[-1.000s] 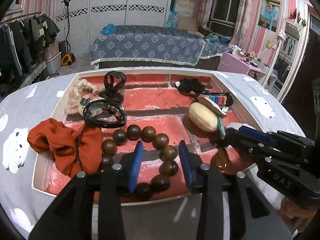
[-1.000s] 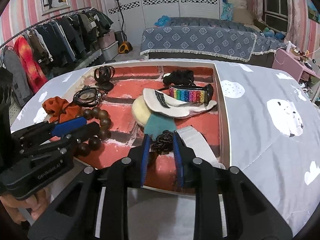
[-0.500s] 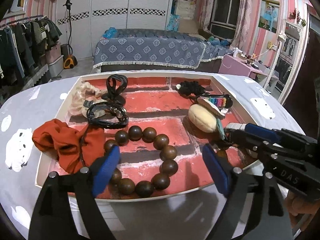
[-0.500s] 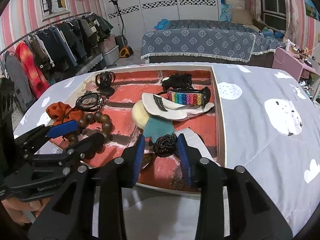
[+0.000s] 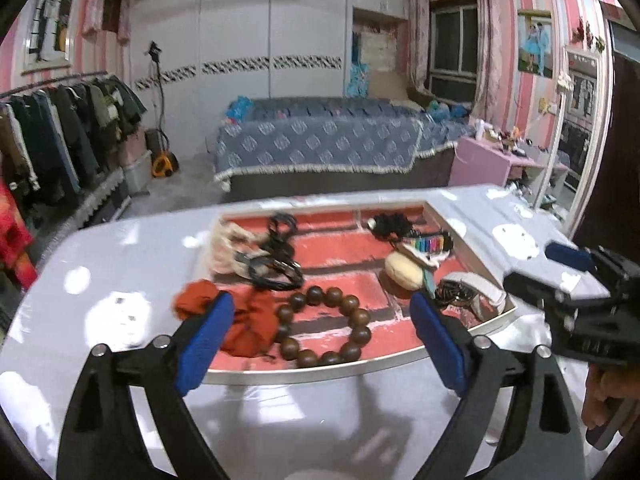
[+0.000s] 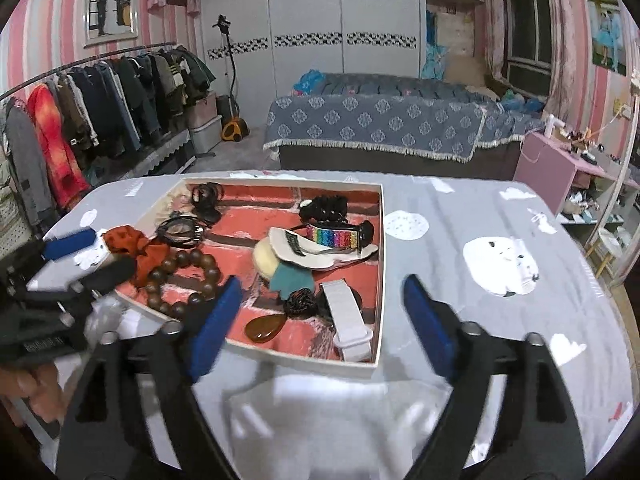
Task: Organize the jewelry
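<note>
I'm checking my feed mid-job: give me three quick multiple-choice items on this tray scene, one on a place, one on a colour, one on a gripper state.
1. Where does the wooden bead bracelet lie?
A. on the cloth outside the tray
B. inside the tray, near its front edge
C. on the bed

2. What colour is the scrunchie beside the beads?
A. orange-red
B. green
C. white

3. How do the left gripper and right gripper stand?
A. both shut on jewelry
B. one shut, one open
C. both open, holding nothing

Key: 1 B, the beads rest on the tray's red brick-print floor. 2 A, the fabric is rust orange. 3 C, the blue pads on each gripper are spread wide, with nothing between them.
</note>
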Tool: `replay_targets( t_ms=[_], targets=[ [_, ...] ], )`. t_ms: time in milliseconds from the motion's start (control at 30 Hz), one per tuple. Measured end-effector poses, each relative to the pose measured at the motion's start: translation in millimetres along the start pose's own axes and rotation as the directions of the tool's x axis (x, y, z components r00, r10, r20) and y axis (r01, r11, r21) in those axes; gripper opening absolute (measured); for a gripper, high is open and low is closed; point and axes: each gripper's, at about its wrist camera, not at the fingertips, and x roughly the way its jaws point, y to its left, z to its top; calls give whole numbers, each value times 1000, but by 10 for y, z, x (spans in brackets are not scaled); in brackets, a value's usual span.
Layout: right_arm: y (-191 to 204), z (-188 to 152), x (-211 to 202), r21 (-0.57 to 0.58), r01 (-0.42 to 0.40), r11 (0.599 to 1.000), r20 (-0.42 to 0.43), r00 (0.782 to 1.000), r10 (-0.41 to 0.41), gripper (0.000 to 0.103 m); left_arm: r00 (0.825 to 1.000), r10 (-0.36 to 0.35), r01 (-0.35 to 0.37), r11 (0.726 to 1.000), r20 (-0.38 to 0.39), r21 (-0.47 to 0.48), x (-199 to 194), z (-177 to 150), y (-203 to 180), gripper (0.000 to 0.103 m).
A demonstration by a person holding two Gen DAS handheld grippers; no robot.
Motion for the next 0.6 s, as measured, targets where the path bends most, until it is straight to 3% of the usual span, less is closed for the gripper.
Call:
replay_targets(
  t_ms=[400,600],
  targets=[
    [204,-337,-671,-43,0,999,32,1000,2,95,987,111,-112,994,119,2,-932,-151,118,93],
    [303,-471,-1043,-29,7,1000,92,996,-4,98,973,166,-170,985,157,15,-1214,-439,162,96]
  ],
)
